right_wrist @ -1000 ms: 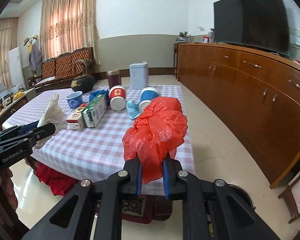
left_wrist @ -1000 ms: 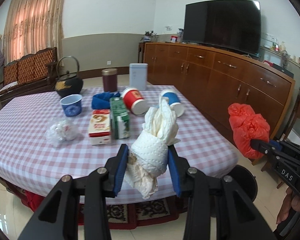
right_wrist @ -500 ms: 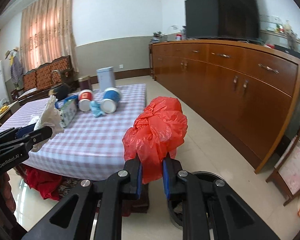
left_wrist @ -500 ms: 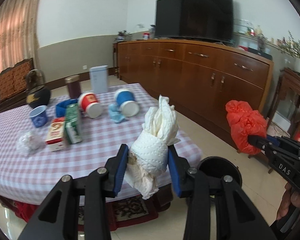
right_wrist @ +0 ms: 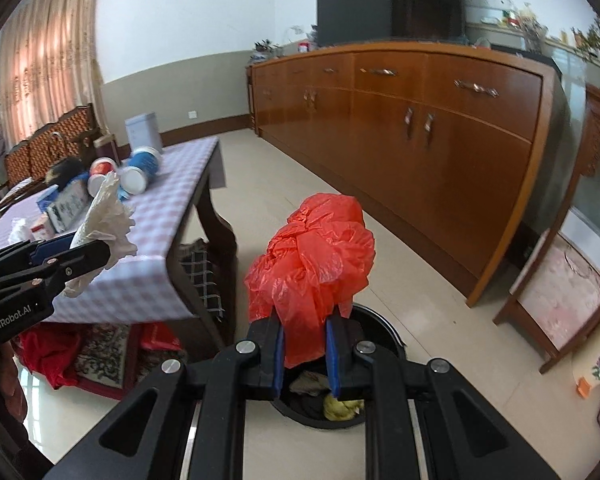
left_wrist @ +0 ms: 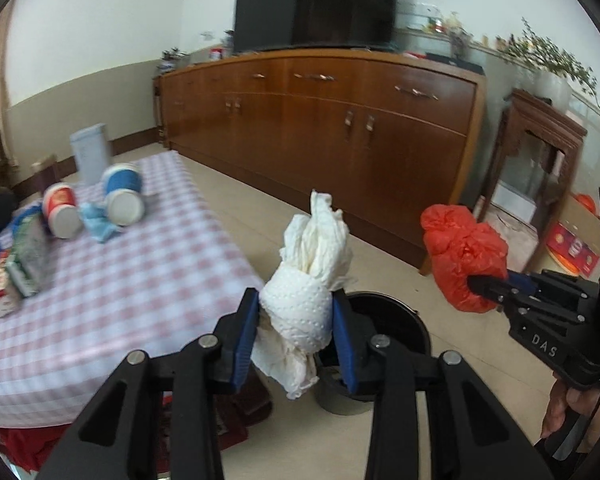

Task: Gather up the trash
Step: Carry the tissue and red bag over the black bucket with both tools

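Left gripper [left_wrist: 296, 332]: lower centre of the left wrist view; its jaws are closing on a wad of white paper towel [left_wrist: 306, 292], blue pads against both sides.
Paper towel: long axis upright, twisted tip toward the top of the frame, ragged tail hanging below the pads.
Right gripper [right_wrist: 305, 350]: lower centre of the right wrist view, nearly pressed together, pinching a crumpled red plastic bag [right_wrist: 312, 256].
Red bag: bulk bunched above the pads, a narrow neck caught between them, standing upward.
Trash bin [right_wrist: 384, 322]: black and round, on the floor right behind the right gripper; dark and yellowish scraps lie inside.
Pose: both grippers tilt downward; in the left wrist view a person's hand [left_wrist: 568, 404] at lower right grips the right gripper's handle.
Table [left_wrist: 148, 280]: left of frame, pink-and-white checked cloth, carrying tipped paper cups [left_wrist: 122, 196], cartons and a pale tin [left_wrist: 90, 154].
Room: beige tiled floor [right_wrist: 284, 188], long wooden sideboard [left_wrist: 340, 128] with a dark television [left_wrist: 316, 4] on top, curtains [right_wrist: 48, 52] at upper left.
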